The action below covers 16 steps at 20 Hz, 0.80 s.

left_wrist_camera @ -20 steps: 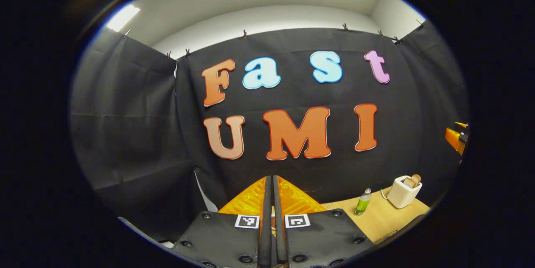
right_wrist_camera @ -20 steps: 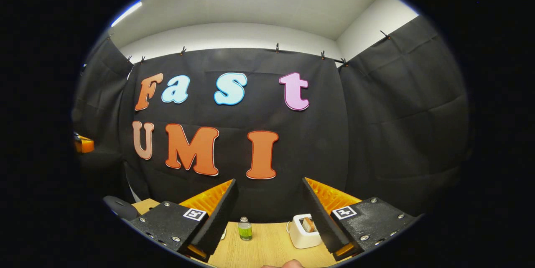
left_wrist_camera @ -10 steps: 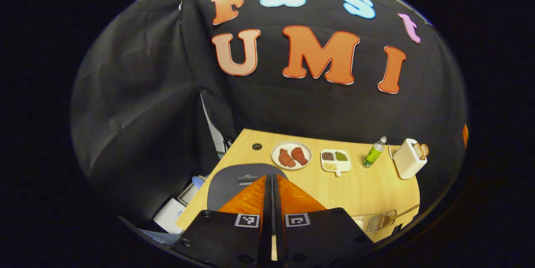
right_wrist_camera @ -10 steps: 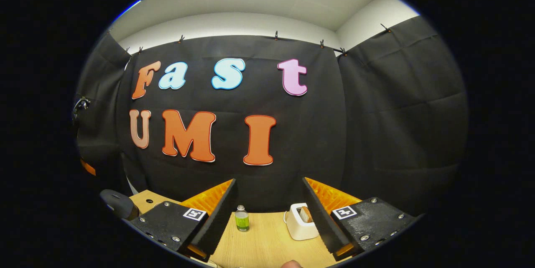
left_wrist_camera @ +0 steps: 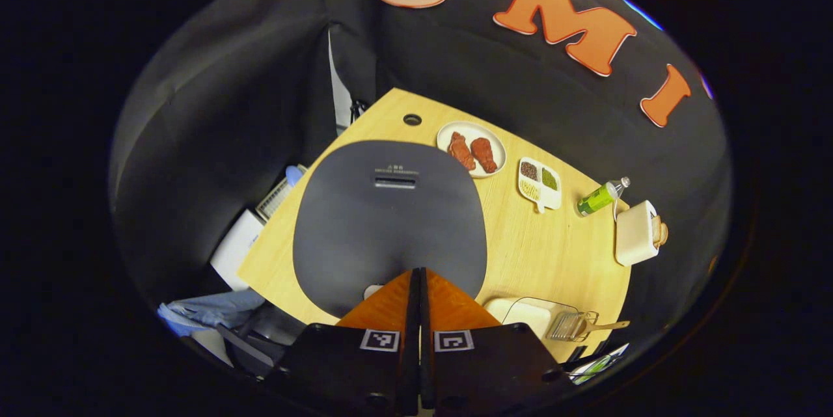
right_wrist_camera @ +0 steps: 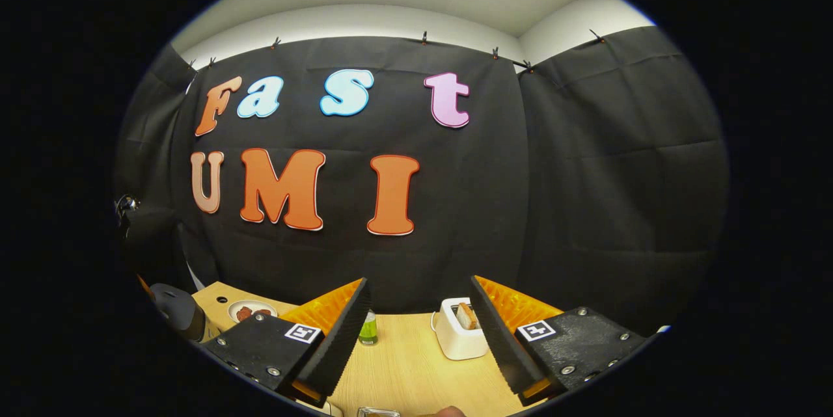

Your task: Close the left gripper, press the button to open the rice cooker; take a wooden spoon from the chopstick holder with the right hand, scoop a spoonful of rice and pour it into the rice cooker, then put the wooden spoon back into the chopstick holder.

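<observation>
On the table, the rice cooker sits closed below your left gripper. Keep its fingers pressed together, empty, and descend squarely onto the button. Your right gripper waits wide open, empty.

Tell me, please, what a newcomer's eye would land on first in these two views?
Probably the dark rice cooker, lid shut, wide across the near left of the wooden table, with the left gripper closed just above its front edge. Next, the plate of meat behind it and the white toaster at the far right. The right gripper hangs open, facing the wall.
</observation>
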### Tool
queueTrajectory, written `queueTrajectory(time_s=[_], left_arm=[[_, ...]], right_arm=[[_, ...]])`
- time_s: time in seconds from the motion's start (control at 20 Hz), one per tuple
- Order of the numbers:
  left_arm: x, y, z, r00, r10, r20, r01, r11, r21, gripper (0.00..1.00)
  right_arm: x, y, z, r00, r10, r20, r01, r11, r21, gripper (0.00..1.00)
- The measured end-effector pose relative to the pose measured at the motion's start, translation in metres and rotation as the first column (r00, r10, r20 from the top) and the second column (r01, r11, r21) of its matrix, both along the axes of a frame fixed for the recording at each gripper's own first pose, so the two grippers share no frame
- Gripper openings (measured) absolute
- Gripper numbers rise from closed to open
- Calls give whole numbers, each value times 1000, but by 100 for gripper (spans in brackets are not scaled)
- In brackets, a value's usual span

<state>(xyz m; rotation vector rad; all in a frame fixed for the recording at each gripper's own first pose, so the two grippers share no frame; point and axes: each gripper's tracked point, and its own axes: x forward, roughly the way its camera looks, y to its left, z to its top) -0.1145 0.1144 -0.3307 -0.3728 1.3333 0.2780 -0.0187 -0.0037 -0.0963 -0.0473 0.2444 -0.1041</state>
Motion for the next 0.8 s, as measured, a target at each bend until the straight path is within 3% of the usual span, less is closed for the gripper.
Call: queueTrajectory(time_s=[0.35, 0.55, 0.8], left_arm=[[-24, 11, -35, 988, 64, -142, -73, 996, -59, 6], [-24, 15, -34, 991, 54, -119, -60, 997, -45, 6], [-23, 15, -39, 993, 39, -110, -39, 999, 4, 7]], right_arm=[[-9, -7, -22, 998, -31, -63, 30, 1000, -8, 94], [-12, -12, -39, 995, -37, -97, 31, 998, -58, 94], [-25, -17, -67, 985, -36, -169, 31, 999, -36, 95]])
